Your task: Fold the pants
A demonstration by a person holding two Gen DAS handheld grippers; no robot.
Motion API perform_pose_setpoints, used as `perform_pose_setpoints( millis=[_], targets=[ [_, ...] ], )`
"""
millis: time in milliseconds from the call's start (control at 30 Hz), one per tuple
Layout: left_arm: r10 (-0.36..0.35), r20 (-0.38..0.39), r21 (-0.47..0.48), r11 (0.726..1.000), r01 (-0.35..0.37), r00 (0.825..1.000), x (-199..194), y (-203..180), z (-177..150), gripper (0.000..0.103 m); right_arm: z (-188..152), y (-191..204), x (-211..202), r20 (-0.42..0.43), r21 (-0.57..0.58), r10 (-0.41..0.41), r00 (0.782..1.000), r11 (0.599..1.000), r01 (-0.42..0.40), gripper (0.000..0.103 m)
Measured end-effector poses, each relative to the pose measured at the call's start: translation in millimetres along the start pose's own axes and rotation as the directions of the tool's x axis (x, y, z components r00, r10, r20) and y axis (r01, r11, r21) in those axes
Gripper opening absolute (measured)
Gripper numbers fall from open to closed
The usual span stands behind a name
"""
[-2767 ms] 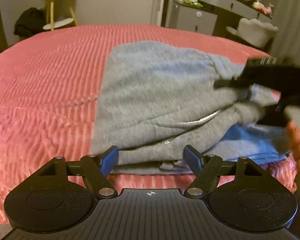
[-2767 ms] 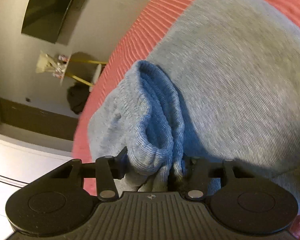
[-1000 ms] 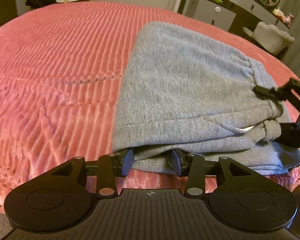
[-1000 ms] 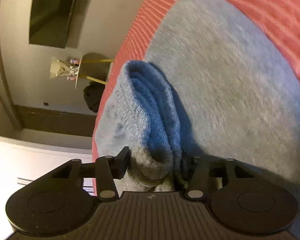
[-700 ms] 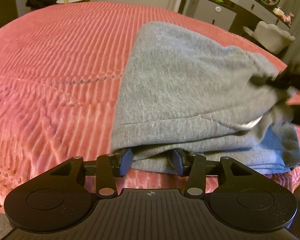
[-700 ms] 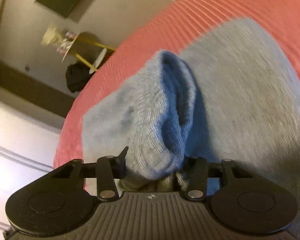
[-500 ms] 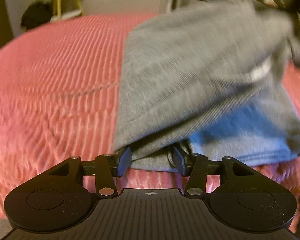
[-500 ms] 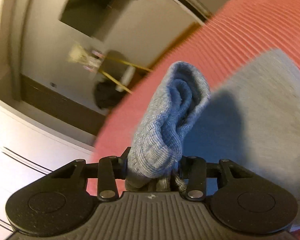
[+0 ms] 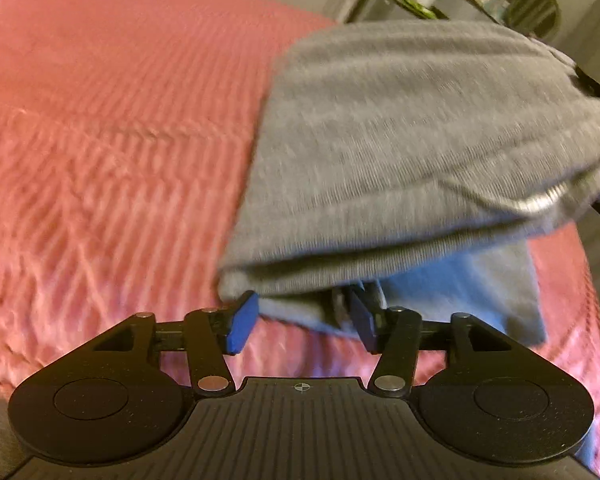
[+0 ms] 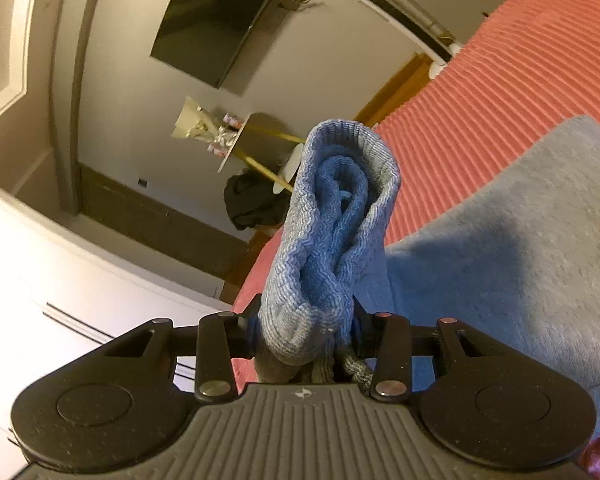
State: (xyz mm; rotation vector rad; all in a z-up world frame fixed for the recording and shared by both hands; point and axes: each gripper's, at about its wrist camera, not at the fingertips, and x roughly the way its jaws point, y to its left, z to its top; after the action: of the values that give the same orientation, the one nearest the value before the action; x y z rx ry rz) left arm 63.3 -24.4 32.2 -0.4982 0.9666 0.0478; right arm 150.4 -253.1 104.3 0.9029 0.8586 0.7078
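Grey sweatpants [image 9: 412, 152] lie folded in layers on a pink ribbed bedspread [image 9: 112, 120]. In the left wrist view my left gripper [image 9: 300, 318] is shut on the near left corner of the folded layers, lifting them off the bed. In the right wrist view my right gripper [image 10: 304, 336] is shut on the bunched ribbed waistband [image 10: 332, 220], which stands up above the jaws, with the rest of the pants [image 10: 520, 248] hanging to the right over the bedspread [image 10: 500, 80]. The right gripper's fingers [image 9: 596, 84] show dimly at the right edge of the left view.
A dresser with a round mirror [image 9: 532, 10] stands beyond the bed on the right. In the right wrist view a wall TV [image 10: 224, 20], a small gold-legged side table [image 10: 252, 140] and dark clothing [image 10: 252, 200] are across the room.
Both grippers have lifted their ends of the pants off the bed. The right side has risen higher, and the lower layer now hangs free beneath.
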Motion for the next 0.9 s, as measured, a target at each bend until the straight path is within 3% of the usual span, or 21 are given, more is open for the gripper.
perform_pose_setpoints(
  millis=[100, 167, 267, 367, 433, 567, 633, 733, 833, 900],
  targets=[
    [-0.166, 0.017, 0.018, 0.986, 0.166, 0.986, -10, -1, -3, 0.068, 1, -5, -6, 0.015, 0.011, 0.012, 1.0, 1.0, -0.012, 0.04],
    [-0.191, 0.05, 0.05, 0.981, 0.188, 0.98, -17, -4, -4, 0.074, 2, -10, -8, 0.016, 0.012, 0.011, 1.0, 1.0, -0.011, 0.04],
    [-0.028, 0.095, 0.052, 0.998, 0.023, 0.995, -16, -5, -5, 0.073, 0, -13, -8, 0.023, 0.011, 0.009, 1.0, 1.0, -0.009, 0.04],
    [0.041, 0.073, 0.079, 0.996, -0.046, 0.996, -11, -9, -6, 0.072, 1, -17, -11, 0.039, 0.032, 0.014, 0.999, 0.999, -0.016, 0.04],
    [0.078, 0.089, 0.168, 0.981, -0.092, 0.993, -10, -21, -9, 0.071, 3, -22, -13, 0.05, 0.042, 0.019, 0.999, 0.999, -0.021, 0.04],
    [0.145, 0.142, 0.341, 0.922, -0.186, 0.979, -4, -49, -23, 0.071, 6, -29, -24, 0.077, 0.078, 0.035, 0.996, 0.996, -0.041, 0.04],
    [0.166, 0.145, 0.337, 0.919, -0.207, 0.975, 0, -49, -22, 0.067, 8, -31, -31, 0.088, 0.091, 0.043, 0.995, 0.995, -0.051, 0.04],
    [0.183, 0.159, 0.25, 0.943, -0.219, 0.97, -7, -36, -15, 0.066, 10, -36, -41, 0.109, 0.101, 0.054, 0.993, 0.993, -0.065, 0.04],
    [0.128, 0.169, 0.174, 0.972, -0.158, 0.977, -19, -26, -11, 0.07, 14, -46, -53, 0.136, 0.123, 0.055, 0.989, 0.99, -0.072, 0.04],
    [0.143, 0.145, 0.171, 0.971, -0.167, 0.979, -12, -27, -6, 0.07, 16, -55, -59, 0.145, 0.139, 0.046, 0.988, 0.988, -0.066, 0.04]
  ],
)
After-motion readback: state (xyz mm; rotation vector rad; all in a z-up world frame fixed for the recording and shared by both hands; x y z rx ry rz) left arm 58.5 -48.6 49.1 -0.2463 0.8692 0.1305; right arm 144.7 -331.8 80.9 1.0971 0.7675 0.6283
